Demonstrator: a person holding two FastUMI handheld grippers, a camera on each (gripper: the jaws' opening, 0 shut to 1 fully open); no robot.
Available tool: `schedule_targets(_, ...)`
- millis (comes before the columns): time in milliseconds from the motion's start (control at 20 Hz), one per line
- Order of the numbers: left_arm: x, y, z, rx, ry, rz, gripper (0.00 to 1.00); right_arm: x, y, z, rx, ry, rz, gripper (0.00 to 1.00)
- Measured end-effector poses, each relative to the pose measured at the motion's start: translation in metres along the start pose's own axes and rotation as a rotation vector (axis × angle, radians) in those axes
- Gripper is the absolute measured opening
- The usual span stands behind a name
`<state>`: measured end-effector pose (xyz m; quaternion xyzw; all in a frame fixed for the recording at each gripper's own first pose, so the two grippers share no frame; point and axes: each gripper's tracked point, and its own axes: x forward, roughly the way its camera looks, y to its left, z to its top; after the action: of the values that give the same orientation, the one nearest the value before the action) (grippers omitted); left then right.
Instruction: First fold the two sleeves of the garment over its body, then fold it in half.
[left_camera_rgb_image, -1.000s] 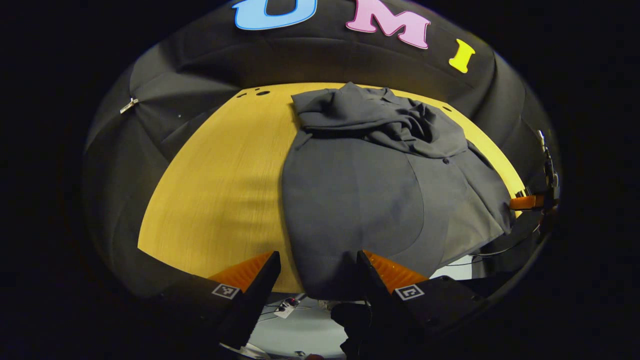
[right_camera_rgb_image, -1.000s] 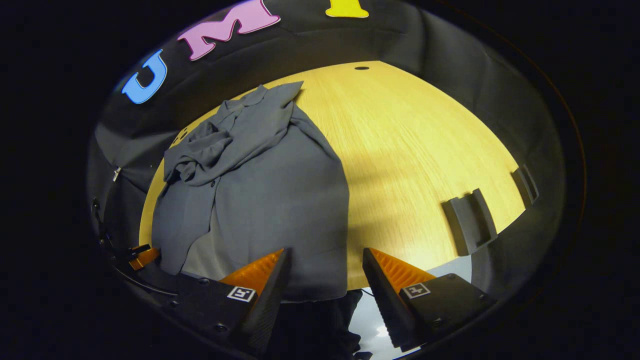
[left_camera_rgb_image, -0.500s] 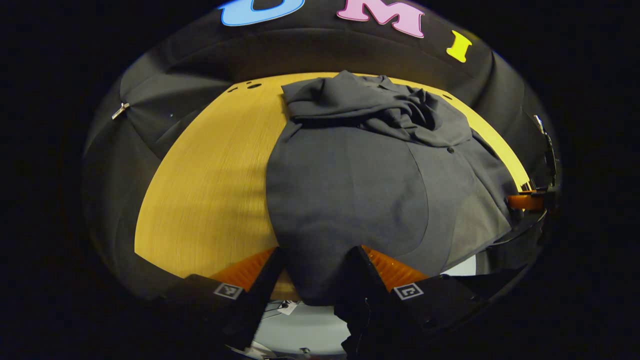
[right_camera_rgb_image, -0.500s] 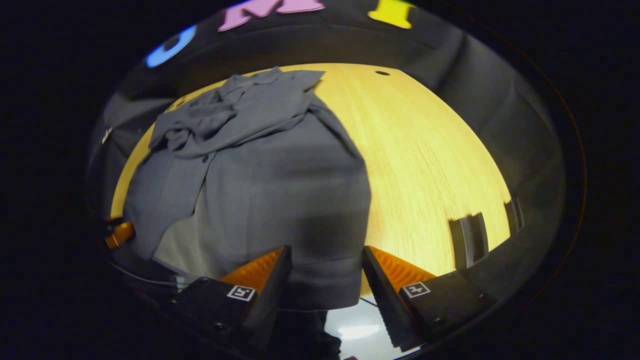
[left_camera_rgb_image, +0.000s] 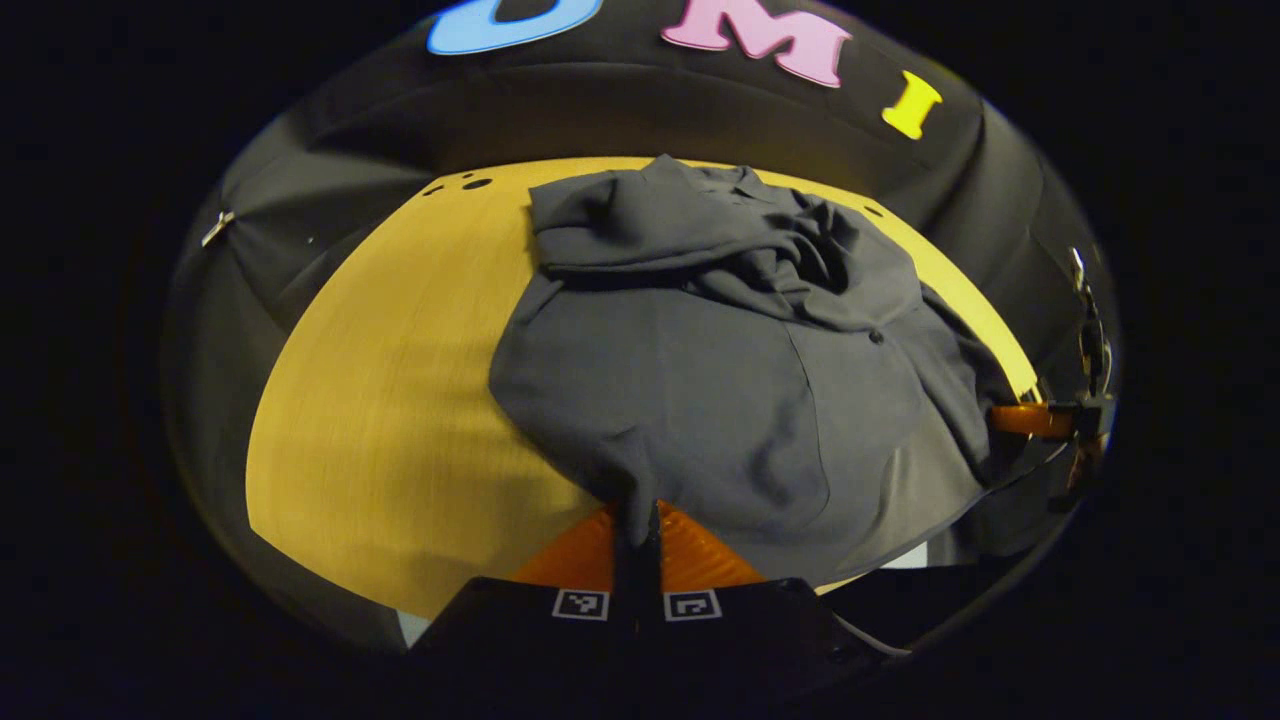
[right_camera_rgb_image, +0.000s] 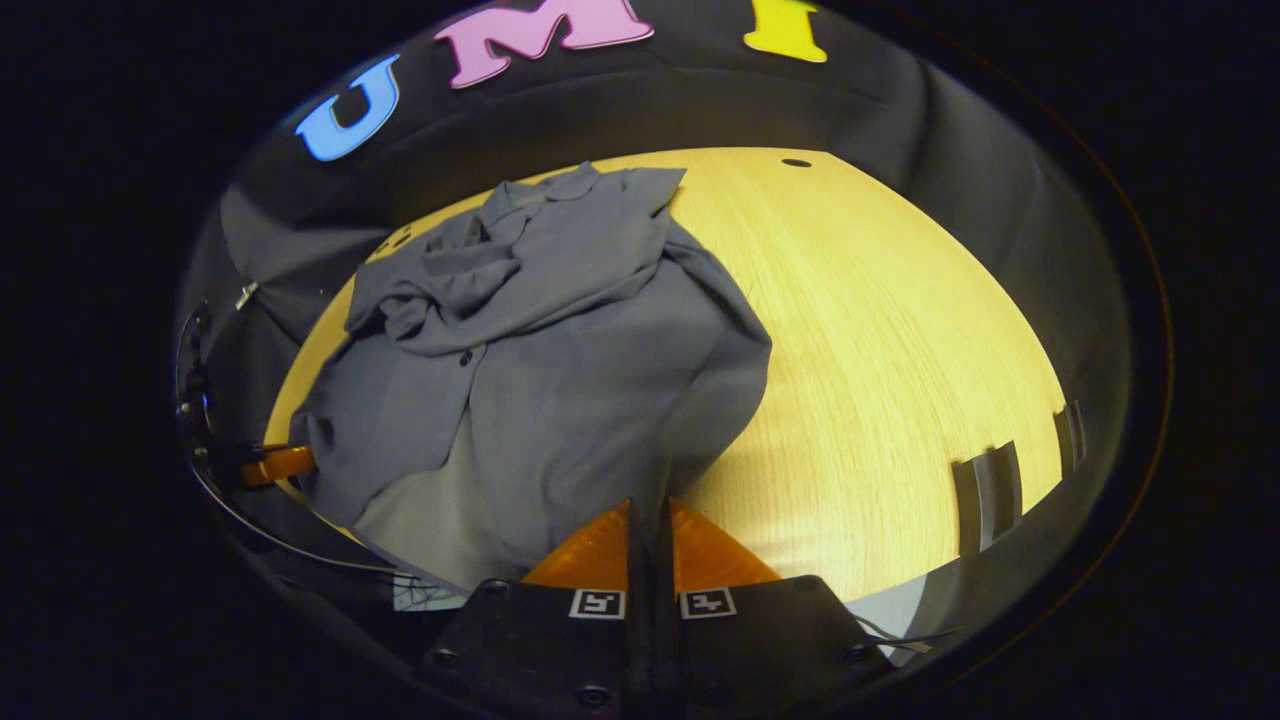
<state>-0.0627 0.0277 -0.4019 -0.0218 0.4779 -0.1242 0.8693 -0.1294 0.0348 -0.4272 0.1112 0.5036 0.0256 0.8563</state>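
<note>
Grey button-front shirt (left_camera_rgb_image: 700, 390) lying on the yellow wooden table (left_camera_rgb_image: 380, 400), collar end toward the booth's black cloth wall (left_camera_rgb_image: 620, 110), hem end toward the near table edge. Both sleeves (left_camera_rgb_image: 720, 240) are gathered in a rumpled heap across the upper body, below the collar; a dark button (left_camera_rgb_image: 876, 338) sits just beneath the heap on the placket. In the right gripper view the same shirt (right_camera_rgb_image: 540, 370) occupies the left half of the table (right_camera_rgb_image: 880, 350), with the heaped sleeves (right_camera_rgb_image: 500, 275) toward the far end.

Left gripper (left_camera_rgb_image: 636, 520): fingers brought together on a pinch of the hem at the shirt's near corner, the cloth drawn up into a small peak between them. Right gripper (right_camera_rgb_image: 650, 520): fingers likewise clenched on the hem at the other near corner, the fabric pulled into a ridge rising from the tips. In each view the opposite gripper appears at the far side of the hem, (left_camera_rgb_image: 1040, 420) and (right_camera_rgb_image: 275, 463).

Two dark slotted brackets (right_camera_rgb_image: 990, 490) stand at the table's right edge in the right gripper view; small holes (left_camera_rgb_image: 470, 183) mark the far left corner in the left gripper view
</note>
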Motion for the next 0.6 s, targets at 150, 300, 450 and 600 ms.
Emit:
schedule_targets(150,-0.015,-0.004,0.032,0.018,-0.077,0.0,0.06,-0.012,0.004,0.028,0.022,-0.068,0.015,0.05)
schedule_targets(300,-0.03,-0.004,0.073,0.009,-0.155,0.0,0.06,-0.022,0.011,0.068,0.055,-0.153,0.03,0.05)
schedule_targets(450,-0.037,-0.001,0.117,-0.02,-0.231,0.001,0.06,-0.028,0.018,0.118,0.079,-0.247,0.043,0.05)
schedule_targets(600,-0.039,0.005,0.156,-0.044,-0.29,-0.001,0.06,-0.034,0.024,0.167,0.087,-0.339,0.057,0.05)
